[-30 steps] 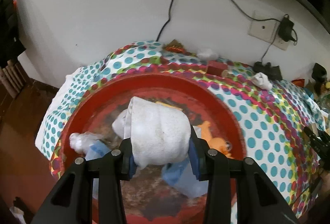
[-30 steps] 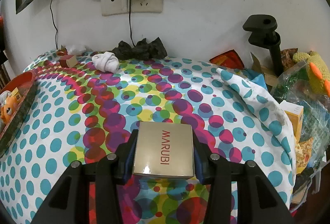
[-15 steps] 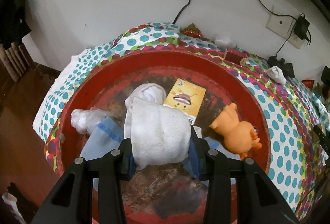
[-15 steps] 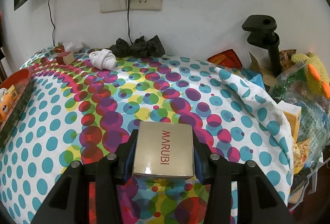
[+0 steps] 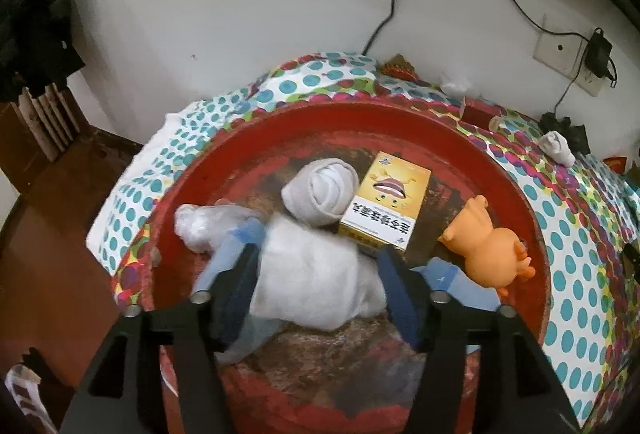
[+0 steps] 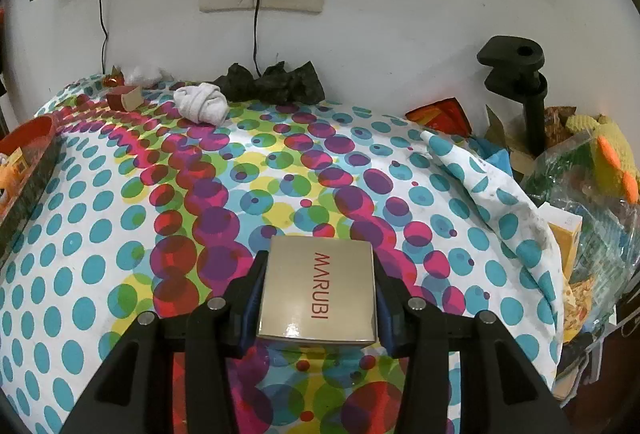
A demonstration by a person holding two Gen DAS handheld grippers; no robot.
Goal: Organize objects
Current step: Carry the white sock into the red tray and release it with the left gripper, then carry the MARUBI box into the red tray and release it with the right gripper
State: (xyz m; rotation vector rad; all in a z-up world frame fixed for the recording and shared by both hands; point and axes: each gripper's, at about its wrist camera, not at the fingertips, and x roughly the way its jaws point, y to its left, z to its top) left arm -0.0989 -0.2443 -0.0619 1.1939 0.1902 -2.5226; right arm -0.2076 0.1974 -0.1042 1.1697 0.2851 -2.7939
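Observation:
In the left wrist view a round red basin (image 5: 320,114) holds a rolled grey-white sock (image 5: 320,194), a yellow box (image 5: 386,202), an orange toy animal (image 5: 492,250), a clear plastic clump (image 5: 200,226) and blue-and-white items. My left gripper (image 5: 318,262) hangs over the basin with its jaws opening. A white rolled cloth (image 5: 316,286), blurred, sits loose between them and sags onto the contents. In the right wrist view my right gripper (image 6: 318,266) is shut on a flat beige box (image 6: 320,286) marked MARUBI, held above the dotted tablecloth (image 6: 120,214).
The basin's edge (image 6: 28,130) shows at far left. Along the wall lie a white sock ball (image 6: 202,106), a black crumpled thing (image 6: 272,82) and a small red box (image 6: 122,96). A black clamp post (image 6: 520,74) and a pile of bags and toys (image 6: 580,174) crowd the right edge.
The left gripper came down over the basin and its jaws spread apart, so the white cloth slumped out of their grip. The right gripper and its box stayed put.

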